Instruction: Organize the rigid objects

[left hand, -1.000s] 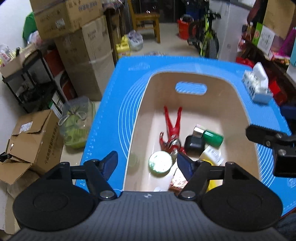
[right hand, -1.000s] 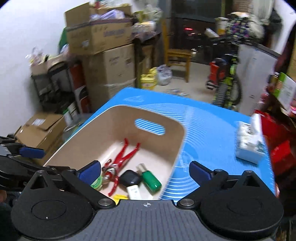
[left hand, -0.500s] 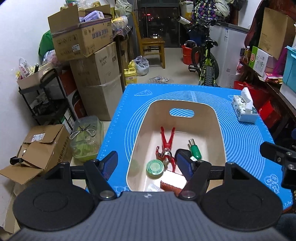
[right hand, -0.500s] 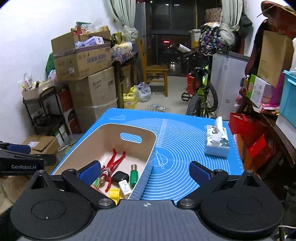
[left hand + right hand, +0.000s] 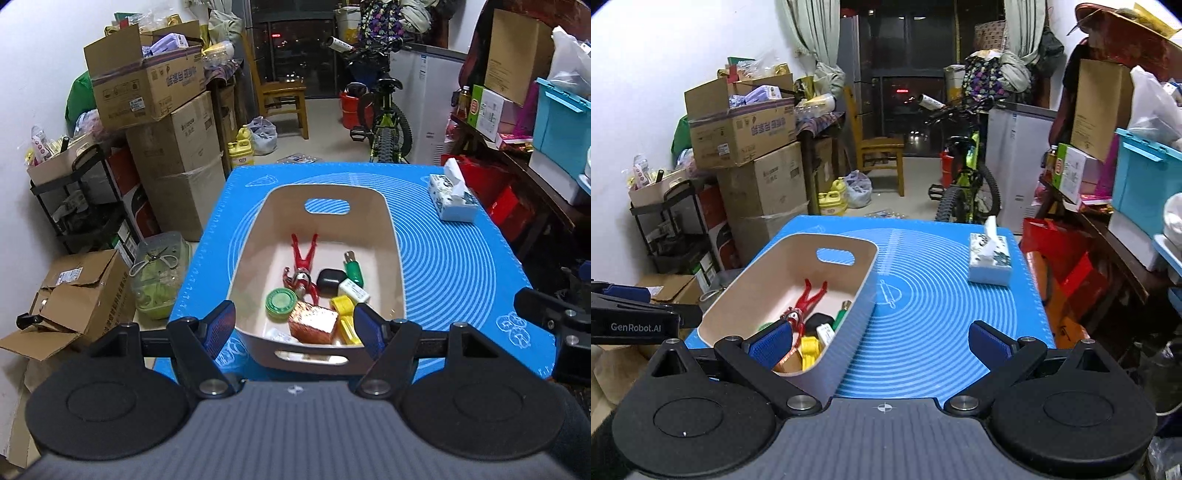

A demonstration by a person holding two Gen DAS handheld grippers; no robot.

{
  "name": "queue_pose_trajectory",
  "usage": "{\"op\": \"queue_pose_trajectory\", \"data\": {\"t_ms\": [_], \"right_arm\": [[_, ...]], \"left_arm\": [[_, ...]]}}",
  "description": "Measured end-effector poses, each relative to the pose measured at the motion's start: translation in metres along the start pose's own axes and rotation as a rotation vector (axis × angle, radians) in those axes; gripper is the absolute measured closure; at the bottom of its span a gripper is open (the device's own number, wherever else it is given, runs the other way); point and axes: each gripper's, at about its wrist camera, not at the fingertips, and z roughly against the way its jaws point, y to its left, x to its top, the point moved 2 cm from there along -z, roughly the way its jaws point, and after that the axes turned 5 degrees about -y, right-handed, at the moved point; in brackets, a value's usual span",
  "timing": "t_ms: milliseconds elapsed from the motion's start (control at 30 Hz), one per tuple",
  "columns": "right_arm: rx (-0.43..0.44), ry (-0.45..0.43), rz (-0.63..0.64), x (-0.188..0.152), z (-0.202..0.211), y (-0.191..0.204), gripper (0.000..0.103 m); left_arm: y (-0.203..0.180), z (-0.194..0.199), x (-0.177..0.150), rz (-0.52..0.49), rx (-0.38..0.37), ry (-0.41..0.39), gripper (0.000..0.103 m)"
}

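Both grippers hang above the near edge of the table, empty. Left gripper [image 5: 294, 325]: fingers apart, nothing between them; the bin's near wall shows in the gap. Right gripper [image 5: 881, 341]: fingers wide apart, nothing held; bare blue mat [image 5: 934, 295] lies between them.

The bin [image 5: 391, 236] sits on the mat, left of centre. Inside it, bunched toward the near end: a red figure [image 5: 303, 264], a green tin [image 5: 281, 302], a black case [image 5: 330, 280], a green bottle [image 5: 352, 271], a white block [image 5: 354, 291], yellow pieces [image 5: 341, 304] and a brown box [image 5: 314, 324]. All lie touching or just beside one another.

A tissue box [image 5: 989, 260] stands near the mat's far right corner, well apart from the bin.

Around the table: stacked cartons [image 5: 166, 122] and a shelf cart on the left, a chair [image 5: 284, 96] and a bicycle [image 5: 384, 118] beyond, cluttered shelving on the right.
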Motion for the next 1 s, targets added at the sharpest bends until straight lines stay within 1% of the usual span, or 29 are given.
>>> {"op": "queue_pose_trajectory", "data": {"t_ms": [200, 367, 600, 833, 1000], "right_arm": [[-0.015, -0.021, -0.021, -0.020, 0.017, -0.003, 0.002], [-0.016, -0.023, -0.029, -0.033, 0.017, -0.004, 0.002], [-0.056, -0.049, 0.028, -0.060, 0.014, 0.005, 0.002], [-0.051, -0.057, 0.010, -0.062, 0.012, 0.002, 0.002], [-0.045, -0.048, 0.013, -0.065, 0.009, 0.002, 0.002]], "left_arm": [[-0.006, 0.006, -0.017, -0.003, -0.025, -0.007, 0.031], [-0.008, 0.005, -0.028, 0.000, -0.030, -0.017, 0.031], [-0.008, -0.001, -0.048, -0.003, -0.014, -0.035, 0.031], [-0.008, -0.003, -0.054, -0.006, -0.021, -0.065, 0.031], [-0.007, -0.005, -0.057, 0.004, -0.035, -0.063, 0.031]]}}
